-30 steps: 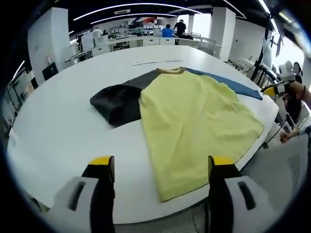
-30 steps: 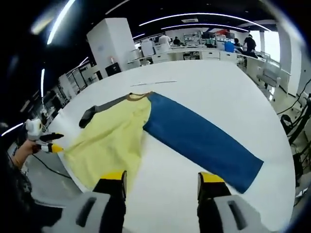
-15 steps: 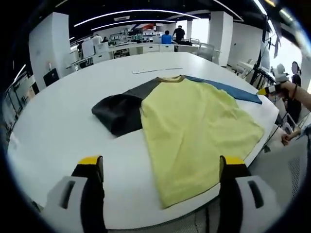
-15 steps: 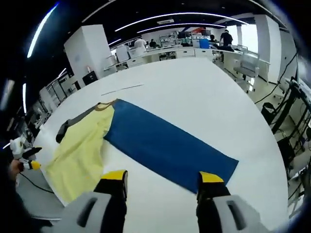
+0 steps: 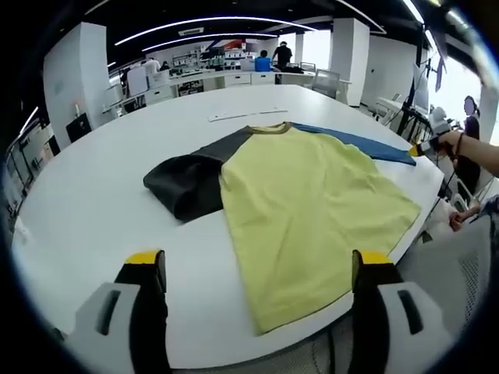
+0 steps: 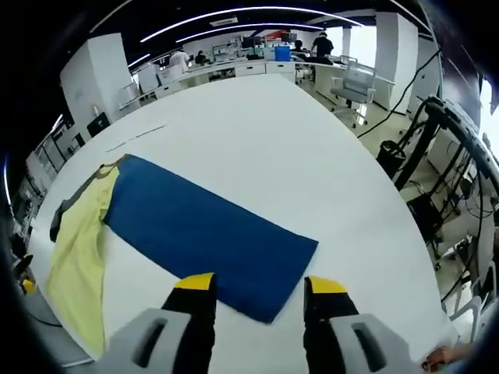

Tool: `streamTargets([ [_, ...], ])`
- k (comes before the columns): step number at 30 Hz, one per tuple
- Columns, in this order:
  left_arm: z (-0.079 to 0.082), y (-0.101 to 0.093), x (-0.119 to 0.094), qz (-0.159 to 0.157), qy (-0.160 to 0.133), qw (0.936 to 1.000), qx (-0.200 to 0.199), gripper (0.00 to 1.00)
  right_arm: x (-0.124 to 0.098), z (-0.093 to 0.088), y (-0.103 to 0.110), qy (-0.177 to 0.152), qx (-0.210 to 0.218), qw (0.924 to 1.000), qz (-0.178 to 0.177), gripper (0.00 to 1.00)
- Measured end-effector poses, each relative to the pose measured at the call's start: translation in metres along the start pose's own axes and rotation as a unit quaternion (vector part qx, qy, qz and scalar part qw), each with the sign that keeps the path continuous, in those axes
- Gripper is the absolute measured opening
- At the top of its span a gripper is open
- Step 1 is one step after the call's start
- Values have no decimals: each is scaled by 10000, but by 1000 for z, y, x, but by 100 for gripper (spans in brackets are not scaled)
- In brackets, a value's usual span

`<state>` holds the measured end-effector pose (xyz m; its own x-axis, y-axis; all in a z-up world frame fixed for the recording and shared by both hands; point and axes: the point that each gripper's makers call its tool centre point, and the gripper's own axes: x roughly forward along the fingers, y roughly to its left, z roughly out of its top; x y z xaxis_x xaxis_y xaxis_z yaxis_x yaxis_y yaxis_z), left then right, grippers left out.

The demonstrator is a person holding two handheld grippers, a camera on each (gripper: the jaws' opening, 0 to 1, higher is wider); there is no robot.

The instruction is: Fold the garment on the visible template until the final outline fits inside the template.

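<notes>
right tongs (image 6: 253, 290) moved closer over the blue sleeve (image 6: 203, 230), gaping; left tongs (image 5: 259, 265) gape wide before garment (image 5: 304, 206).

Left gripper view: looks from the near edge of the white counter (image 5: 93, 195) across it, facing the office background at top of frame; yellow garment (image 5: 312, 202) at frame centre, fairly near. Own fingers (image 5: 148, 269) rise from the bottom edge.

Right gripper view: looks down from above the counter's edge, close over the blue sleeve (image 6: 203, 234) at lower centre; garment body at left of frame.

Shared by both: counter, garment, blue sleeve, background desks.
</notes>
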<state>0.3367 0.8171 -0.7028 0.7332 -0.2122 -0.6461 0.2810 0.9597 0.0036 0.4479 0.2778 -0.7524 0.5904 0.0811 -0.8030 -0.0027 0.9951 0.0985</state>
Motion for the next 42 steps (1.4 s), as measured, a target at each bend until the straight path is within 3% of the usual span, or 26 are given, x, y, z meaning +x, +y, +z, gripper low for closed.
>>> streamTargets([
  [5, 7, -3, -3, -112, -131, 9998, -17, 98, 6, -2, -2, 100, 124, 9999, 3, 41],
  [8, 11, -6, -5, -183, -198, 9996, 22, 97, 5, -1, -7, 176, -23, 9998, -72, 36],
  [14, 12, -6, -5, -208, -203, 9996, -11, 96, 8, 1, -19, 220, -177, 9989, -384, 19],
  [16, 11, -7, -4, -221, -193, 9996, -16, 95, 9, 3, -21, 162, -20, 9989, -439, 16],
  [22, 10, -10, -3, -272, -149, 9995, 18, 95, 14, 10, -22, 20, -12, 9992, -389, 0],
  [32, 7, -13, -1, -322, -79, 9994, 35, 94, 28, 36, -36, 91, -37, 9992, -385, 0],
  [42, 12, -9, -1, -293, -132, 9995, 23, 97, 28, 76, -44, 106, -505, 9974, -497, 0],
])
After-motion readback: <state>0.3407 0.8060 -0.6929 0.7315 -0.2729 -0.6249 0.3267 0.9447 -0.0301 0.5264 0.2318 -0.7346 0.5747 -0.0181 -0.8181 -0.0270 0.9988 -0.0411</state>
